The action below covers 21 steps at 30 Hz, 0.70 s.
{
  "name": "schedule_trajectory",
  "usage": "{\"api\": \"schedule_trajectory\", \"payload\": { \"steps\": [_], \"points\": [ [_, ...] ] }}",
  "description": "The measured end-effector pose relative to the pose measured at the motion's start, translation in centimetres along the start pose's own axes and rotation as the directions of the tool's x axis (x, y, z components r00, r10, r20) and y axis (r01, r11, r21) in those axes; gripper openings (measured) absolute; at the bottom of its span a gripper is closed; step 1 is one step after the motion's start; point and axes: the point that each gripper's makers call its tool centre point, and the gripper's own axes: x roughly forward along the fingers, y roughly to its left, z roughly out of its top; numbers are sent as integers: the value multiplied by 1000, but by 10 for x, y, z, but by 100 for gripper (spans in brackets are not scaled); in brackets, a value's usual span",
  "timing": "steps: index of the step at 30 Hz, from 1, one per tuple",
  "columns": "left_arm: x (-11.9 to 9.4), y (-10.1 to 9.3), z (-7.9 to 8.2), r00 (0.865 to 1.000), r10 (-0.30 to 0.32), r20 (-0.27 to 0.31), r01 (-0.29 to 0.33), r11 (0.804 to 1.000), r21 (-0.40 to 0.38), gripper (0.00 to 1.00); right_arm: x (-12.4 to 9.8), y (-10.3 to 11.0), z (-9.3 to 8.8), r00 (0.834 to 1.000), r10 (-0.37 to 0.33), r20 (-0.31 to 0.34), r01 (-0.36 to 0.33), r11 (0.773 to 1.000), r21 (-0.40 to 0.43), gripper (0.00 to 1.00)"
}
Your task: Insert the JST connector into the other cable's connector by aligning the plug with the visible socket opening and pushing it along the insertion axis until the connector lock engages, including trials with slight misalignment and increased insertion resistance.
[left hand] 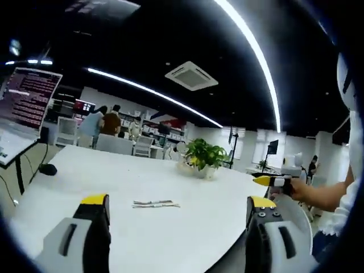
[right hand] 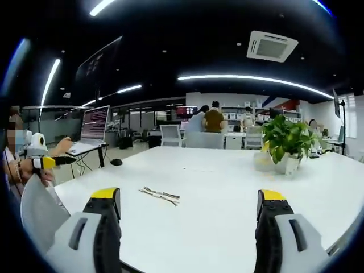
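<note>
Big white counter (right hand: 227, 187) under dark ceiling with long lights. Green plant in a white pot (right hand: 286, 149) toward the far side. Left hand-held gripper (left hand: 179, 213) spread wide, holding nothing, above the near edge. Right hand-held gripper (right hand: 189, 207) spread wide too, holding nothing. Two thin cables (right hand: 160, 195) with small connectors lying flat side by side, mid-counter, well apart from both grippers.

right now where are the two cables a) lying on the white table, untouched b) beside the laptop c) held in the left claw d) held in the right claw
a: the cables lie together on the white table, ahead of the open right claw; the left gripper view also shows them on the table beyond the open left claw.
</note>
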Motion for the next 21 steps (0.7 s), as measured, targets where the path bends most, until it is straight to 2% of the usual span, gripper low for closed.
{"api": "schedule_trajectory", "payload": {
  "steps": [1,2,3,4,5,8,9,10,12,13,15,19,21],
  "points": [
    [2,-3,-6,1000,-2,-23,2,1000,1,99,-1,1,-2,1000,-4,0,4,1000,5,98],
    [2,-8,-15,997,-19,-71,21,999,40,99,-3,1,-6,1000,-13,-10,13,1000,4,98],
    [2,-8,-17,996,-18,-88,24,998,60,99,-4,1,-9,1000,-17,-20,17,1000,0,97],
    [0,-4,-19,995,8,-103,3,994,109,99,-5,1,-13,999,-26,-33,26,1000,-1,97],
    [0,-3,-19,995,24,-100,-12,993,116,99,-5,1,-15,999,-31,-32,31,1000,4,96],
    [0,-12,-16,998,-35,-47,35,999,-1,99,-5,1,-27,998,-50,-35,50,999,19,92],
    [-1,-10,-17,999,-36,-34,35,999,-24,99,-6,-7,-33,994,-96,-49,95,995,-26,92],
    [-2,-8,-17,999,-24,-34,24,1000,-18,99,-7,-15,-30,989,-145,-29,143,988,-64,92],
    [-2,1,-14,1000,9,4,-9,995,-95,99,-5,-20,-28,983,-184,-9,184,982,-41,88],
    [-2,7,-13,999,31,19,-28,991,-129,99,-7,-27,-27,973,-230,-10,229,972,-48,81],
    [-2,13,-15,998,50,24,-45,984,-173,99,-8,-31,-24,966,-258,10,258,964,-65,72],
    [-2,9,-18,999,38,-3,-38,989,-142,99,-7,-34,-25,960,-278,11,278,957,-80,71],
    [-2,11,-19,999,42,-7,-42,989,-142,99,-6,-32,-28,964,-265,-3,264,959,-100,73]
  ]
}}
